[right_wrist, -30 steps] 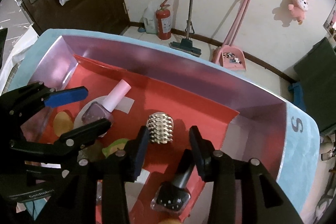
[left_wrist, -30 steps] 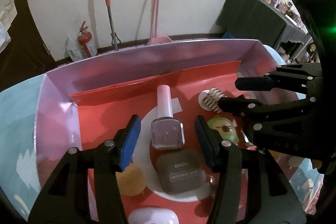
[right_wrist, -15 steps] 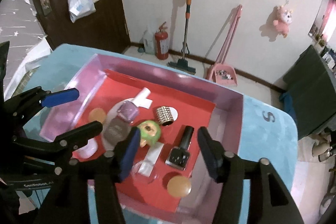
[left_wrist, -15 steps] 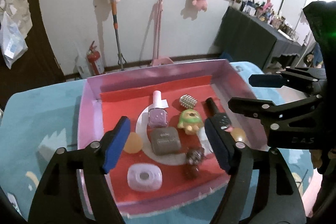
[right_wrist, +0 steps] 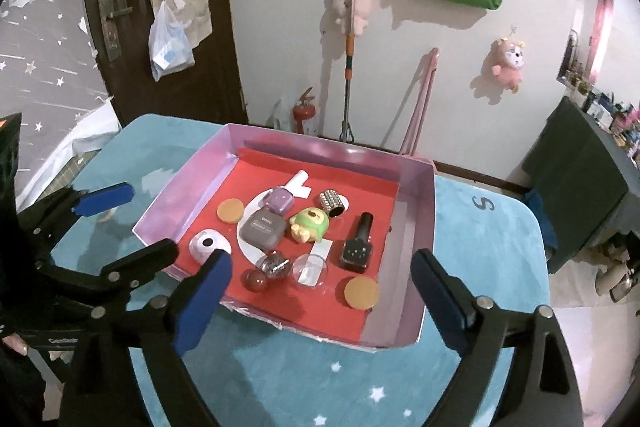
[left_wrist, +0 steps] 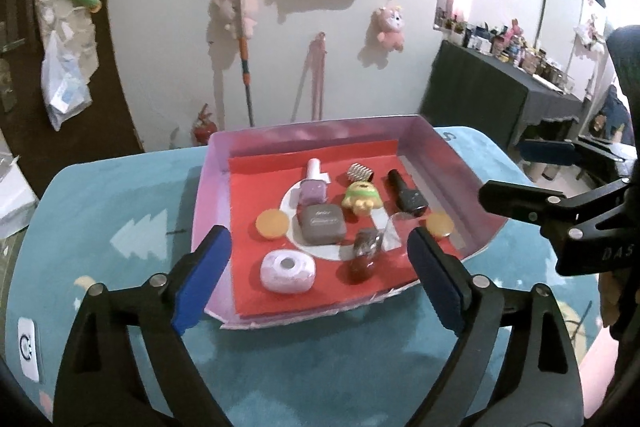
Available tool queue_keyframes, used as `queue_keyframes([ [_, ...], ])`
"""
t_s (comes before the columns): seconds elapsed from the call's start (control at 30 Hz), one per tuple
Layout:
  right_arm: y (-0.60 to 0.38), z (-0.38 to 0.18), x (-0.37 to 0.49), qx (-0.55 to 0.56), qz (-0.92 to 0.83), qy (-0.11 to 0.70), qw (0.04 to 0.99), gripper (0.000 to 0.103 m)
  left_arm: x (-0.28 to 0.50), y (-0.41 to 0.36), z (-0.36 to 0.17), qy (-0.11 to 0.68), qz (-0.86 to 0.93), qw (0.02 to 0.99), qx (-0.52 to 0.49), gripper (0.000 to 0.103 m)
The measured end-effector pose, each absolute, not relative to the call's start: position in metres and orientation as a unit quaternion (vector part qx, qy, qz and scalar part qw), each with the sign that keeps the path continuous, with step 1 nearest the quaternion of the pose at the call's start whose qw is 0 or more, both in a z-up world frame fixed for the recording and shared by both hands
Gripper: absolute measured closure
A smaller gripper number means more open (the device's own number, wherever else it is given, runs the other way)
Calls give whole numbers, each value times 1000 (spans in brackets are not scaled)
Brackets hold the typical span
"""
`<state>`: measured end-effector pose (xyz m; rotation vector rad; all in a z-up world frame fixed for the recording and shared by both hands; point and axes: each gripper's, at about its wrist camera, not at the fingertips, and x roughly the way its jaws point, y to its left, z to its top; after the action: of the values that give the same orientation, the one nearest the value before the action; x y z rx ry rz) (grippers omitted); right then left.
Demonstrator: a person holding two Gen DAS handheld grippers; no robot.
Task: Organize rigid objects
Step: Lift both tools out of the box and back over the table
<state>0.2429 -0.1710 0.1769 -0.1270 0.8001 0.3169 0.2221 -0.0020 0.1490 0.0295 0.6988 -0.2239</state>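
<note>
Left claw (left_wrist: 318, 277) and right claw (right_wrist: 322, 301) both hang with fingers spread wide and nothing between them, above the desk's (right_wrist: 472, 367) near edge. Small rigid objects, including the lilac polish bottle (left_wrist: 313, 187), black bottle (right_wrist: 356, 247) and green figurine (right_wrist: 310, 224), lie spaced apart in the pink tray (right_wrist: 418, 235), likely already sorted.

Both units withdrawn from the pink tray (left_wrist: 208, 187) — the left hand-held gripper (left_wrist: 320, 277) and right hand-held gripper (right_wrist: 322, 291), a second ago low among the items, now sit back over the blue tabletop (left_wrist: 120, 219) — jaws spread wider, nothing held.
</note>
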Motion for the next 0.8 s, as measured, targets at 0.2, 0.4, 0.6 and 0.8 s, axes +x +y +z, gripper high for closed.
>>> queue_keyframes([
  [0.2,-179,147,234,-29,147,355,923,4,223,10,123,336,-85,938,-11,12],
  [0.4,-179,117,244,-29,133,325,936,1,240,12,97,335,-73,939,-17,12],
  [0.6,-182,96,265,-14,133,325,936,1,258,10,89,309,-66,949,-13,12],
  [0.8,-184,84,273,-13,126,307,943,1,269,6,80,299,-73,952,-9,12],
])
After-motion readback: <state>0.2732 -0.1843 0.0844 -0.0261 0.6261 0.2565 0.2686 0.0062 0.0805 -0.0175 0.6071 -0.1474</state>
